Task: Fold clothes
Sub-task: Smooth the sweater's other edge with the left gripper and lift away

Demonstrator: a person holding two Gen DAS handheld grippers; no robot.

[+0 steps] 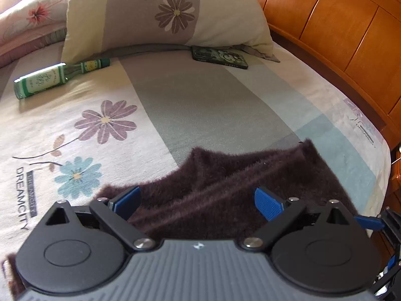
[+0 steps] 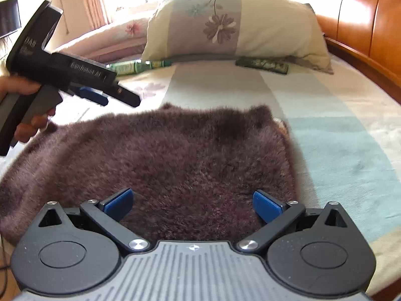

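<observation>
1. Left wrist view: the left gripper [image 1: 198,200] is seen with its blue fingers spread wide and nothing between them. The dark brown furry garment [image 1: 225,188] lies on the bed sheet [image 1: 200,105] directly ahead of and beneath the fingers, reaching further to the right than to the left. Ridges run diagonally across it. A green bottle [image 1: 52,77] and a phone [image 1: 219,56] rest well beyond it, near the pillow [image 1: 160,15].

2. Right wrist view: the right gripper [image 2: 193,205] is likewise spread apart and empty, held low over the garment's near edge. The garment [image 2: 175,150] is seen spread out, its long axis crosswise, left to right; its far edge faces the pillow [image 2: 235,25].

3. Same view: the left gripper [image 2: 120,95], held in a hand [image 2: 22,105], hovers over the garment's far-left part; whether it is apart or closed cannot be told from here.

4. Judgement: the right gripper is nearer the near-right edge, the left nearer the far-left. Whether the garment is already folded cannot be settled.
</observation>
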